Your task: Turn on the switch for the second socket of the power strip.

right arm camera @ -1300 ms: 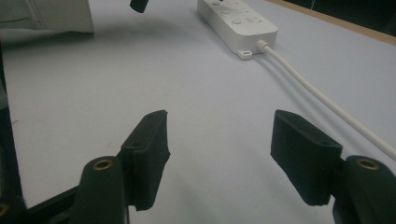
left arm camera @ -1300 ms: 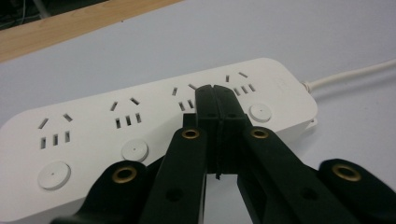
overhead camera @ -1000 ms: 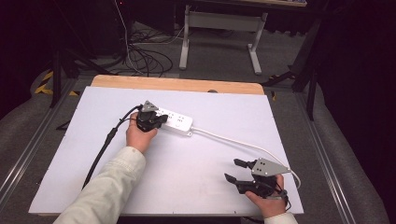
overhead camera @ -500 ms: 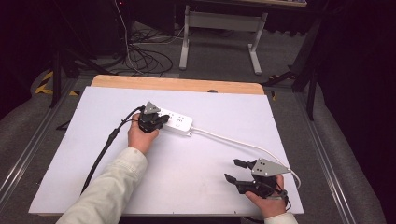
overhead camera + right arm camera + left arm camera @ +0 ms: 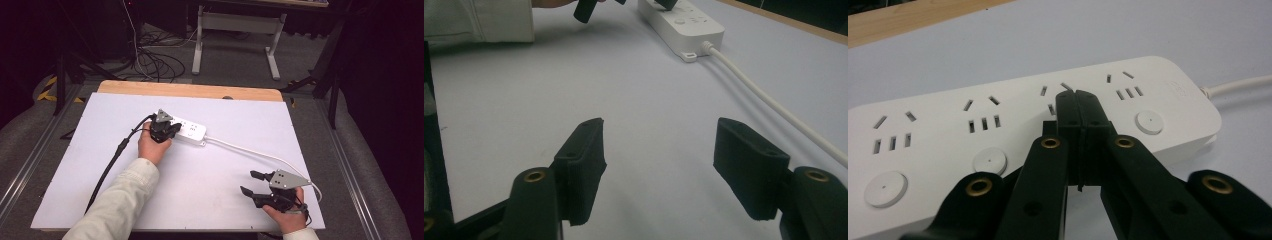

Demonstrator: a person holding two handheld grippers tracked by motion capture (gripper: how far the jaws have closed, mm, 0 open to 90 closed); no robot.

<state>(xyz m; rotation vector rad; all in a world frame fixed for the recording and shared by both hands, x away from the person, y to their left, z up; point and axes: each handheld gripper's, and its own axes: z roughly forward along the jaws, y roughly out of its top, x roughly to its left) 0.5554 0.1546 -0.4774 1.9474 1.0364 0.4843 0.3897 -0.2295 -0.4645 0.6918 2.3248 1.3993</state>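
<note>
Your left hand-held gripper (image 5: 1079, 107), jaws pressed together and empty, has barely shifted over the last second and still bears on the power strip (image 5: 189, 131) toward the surface's far edge, so I judge you're pressing a switch, while your right hand-held gripper (image 5: 254, 183) waits open near the right corner.

Counter (image 5: 200, 200): white top, bare wood strip along its far edge. White power strip (image 5: 189, 132) lies flat left of frame centre, sockets and round buttons facing up. Its white cord (image 5: 260, 155) runs across the counter toward lower right of the frame. Black cable (image 5: 111, 165) trails over the left part to the near edge.
</note>
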